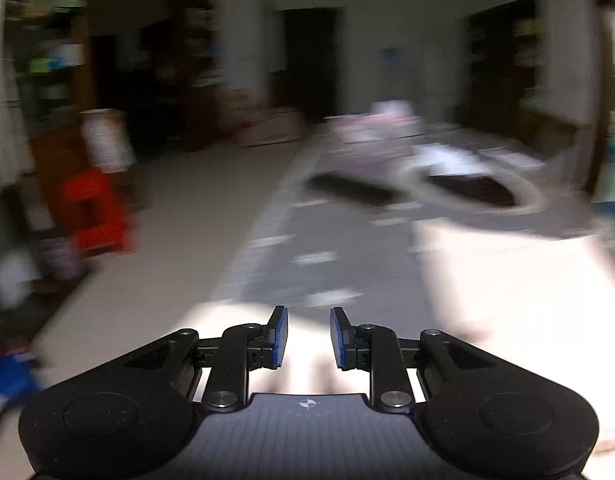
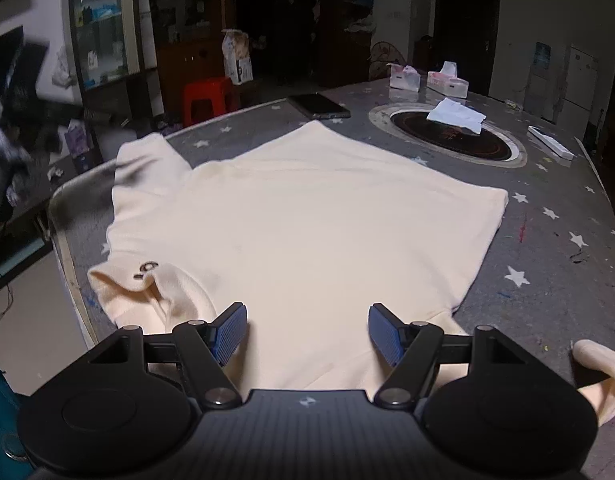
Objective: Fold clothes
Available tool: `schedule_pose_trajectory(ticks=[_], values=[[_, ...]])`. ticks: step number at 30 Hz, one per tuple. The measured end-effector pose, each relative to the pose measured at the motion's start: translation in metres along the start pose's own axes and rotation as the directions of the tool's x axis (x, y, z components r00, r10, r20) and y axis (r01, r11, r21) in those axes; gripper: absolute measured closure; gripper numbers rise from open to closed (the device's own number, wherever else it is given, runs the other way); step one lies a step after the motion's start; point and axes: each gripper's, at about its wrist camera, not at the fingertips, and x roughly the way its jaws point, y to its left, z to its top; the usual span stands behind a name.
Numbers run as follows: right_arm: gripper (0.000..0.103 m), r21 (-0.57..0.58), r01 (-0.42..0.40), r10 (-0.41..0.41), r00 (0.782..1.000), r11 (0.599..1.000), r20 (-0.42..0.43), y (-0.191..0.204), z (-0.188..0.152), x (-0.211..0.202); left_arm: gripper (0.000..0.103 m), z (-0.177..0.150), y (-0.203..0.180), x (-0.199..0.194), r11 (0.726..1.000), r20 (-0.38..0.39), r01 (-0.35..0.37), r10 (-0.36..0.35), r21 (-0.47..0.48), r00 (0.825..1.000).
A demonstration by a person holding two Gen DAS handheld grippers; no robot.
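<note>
Right wrist view shows the cream shirt [image 2: 307, 216] spread flat on the grey, star-printed bench [image 2: 547, 240], its nearest part running under the right gripper [image 2: 307, 334]. That gripper's blue-padded fingers [image 2: 229, 334] stand well apart above the cloth with nothing between them. One sleeve with a small dark mark lies folded near the bench's left edge, and another bit of cream cloth peeks out at the lower right, partly hidden behind the gripper's body. A dark smear crosses the shirt's far left corner, too blurred to identify.

Beyond the shirt a dark phone [image 2: 319, 106] lies flat, and a round dark hotplate [image 2: 451, 136] is set into the bench with a white tissue [image 2: 457, 116] on its far rim. Two tissue boxes [image 2: 427, 78] sit at the far edge, and a narrow white box [image 2: 549, 142] lies to the right. A red stool [image 2: 207, 100] stands on the floor past the bench, in front of dim cabinets and shelving.

Left wrist view is heavily motion-blurred. The left gripper [image 1: 309, 338] has its fingers [image 1: 281, 336] close together but with a clear gap, empty. Ahead, only pale patches of the shirt [image 1: 507, 280] and the grey bench [image 1: 327, 232] can be made out; the hotplate [image 1: 473, 190] and red stool [image 1: 97, 212] are smeared shapes, and the phone cannot be picked out with certainty.
</note>
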Motion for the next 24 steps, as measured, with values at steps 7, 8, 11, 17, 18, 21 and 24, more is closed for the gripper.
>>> schedule_pose_trajectory(ticks=[7,8,11,17,18,21,24], values=[[0.034,-0.003,-0.014,0.014,1.000,1.000,-0.013,0.005,-0.007,-0.001,0.076,-0.008,-0.071,0.027,0.961,-0.077,0.271,-0.266,0.060,0.961],[0.034,0.002,-0.013,0.014,1.000,1.000,-0.011,0.004,-0.009,-0.003,0.076,-0.011,-0.073,0.032,0.962,-0.092,0.266,-0.260,0.064,0.961],[0.034,0.022,-0.011,0.011,1.000,1.000,-0.007,0.000,-0.014,-0.012,0.078,-0.019,-0.070,0.044,0.969,-0.127,0.241,-0.232,0.056,0.964],[0.034,0.141,0.058,-0.065,0.997,0.988,0.047,-0.032,-0.019,-0.038,0.077,-0.021,-0.071,0.044,0.972,-0.131,0.224,-0.213,0.078,0.968],[0.034,0.177,0.085,-0.094,0.995,0.981,0.044,-0.044,-0.020,-0.038,0.077,-0.020,-0.073,0.046,0.972,-0.132,0.222,-0.210,0.080,0.969],[0.034,0.273,0.154,-0.166,0.986,0.950,0.023,-0.076,-0.026,-0.035,0.076,-0.020,-0.077,0.051,0.972,-0.133,0.219,-0.207,0.082,0.969],[0.034,0.334,0.228,-0.241,0.971,0.914,-0.005,-0.095,-0.034,-0.039,0.076,-0.022,-0.077,0.048,0.972,-0.132,0.222,-0.211,0.077,0.969]])
